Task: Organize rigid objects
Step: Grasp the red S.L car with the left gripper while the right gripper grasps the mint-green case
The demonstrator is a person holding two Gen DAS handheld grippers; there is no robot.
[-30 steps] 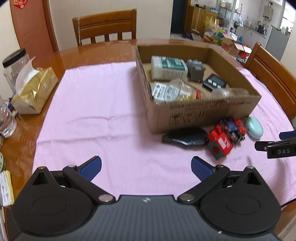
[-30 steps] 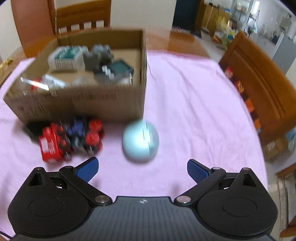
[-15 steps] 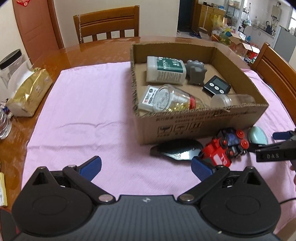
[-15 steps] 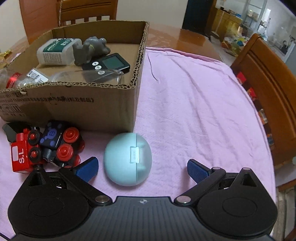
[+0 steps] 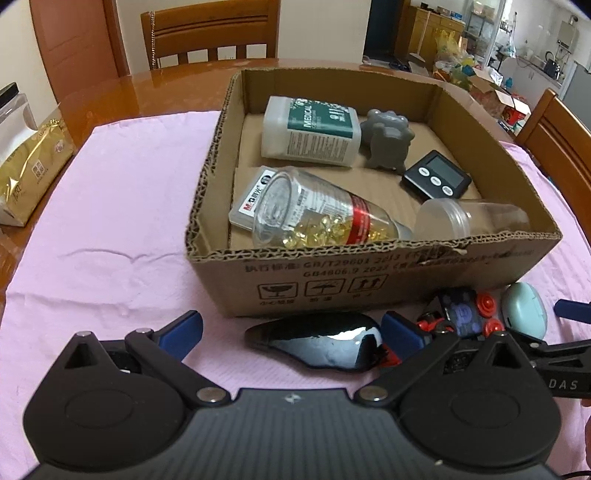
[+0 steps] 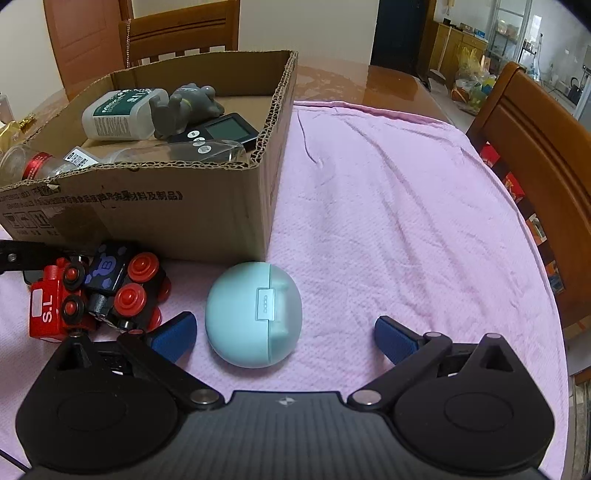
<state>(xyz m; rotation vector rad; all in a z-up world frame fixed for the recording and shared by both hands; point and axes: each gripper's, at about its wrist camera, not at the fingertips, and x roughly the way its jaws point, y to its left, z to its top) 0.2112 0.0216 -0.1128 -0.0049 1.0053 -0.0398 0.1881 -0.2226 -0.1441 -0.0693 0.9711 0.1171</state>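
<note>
A cardboard box [image 5: 369,280] [image 6: 207,206] on the pink cloth holds a white bottle [image 5: 310,127], a grey figure [image 5: 388,138], a black timer [image 5: 436,177], a pill jar [image 5: 317,218] and a clear container [image 5: 469,218]. In front of it lie a black glossy object [image 5: 317,345], a red and black toy train [image 6: 96,291] [image 5: 465,314] and a pale blue oval case [image 6: 253,314] [image 5: 524,314]. My left gripper [image 5: 291,330] is open, its jaws on either side of the black object. My right gripper [image 6: 282,334] is open around the blue case.
A gold tissue pack [image 5: 29,173] lies at the table's left edge. Wooden chairs stand behind the table [image 5: 210,33] and on the right [image 6: 543,155]. Pink cloth [image 6: 399,206] stretches right of the box.
Both grippers have moved forward and lower. The black object now sits between the left jaws, and the blue case between the right jaws. Both stay open.
</note>
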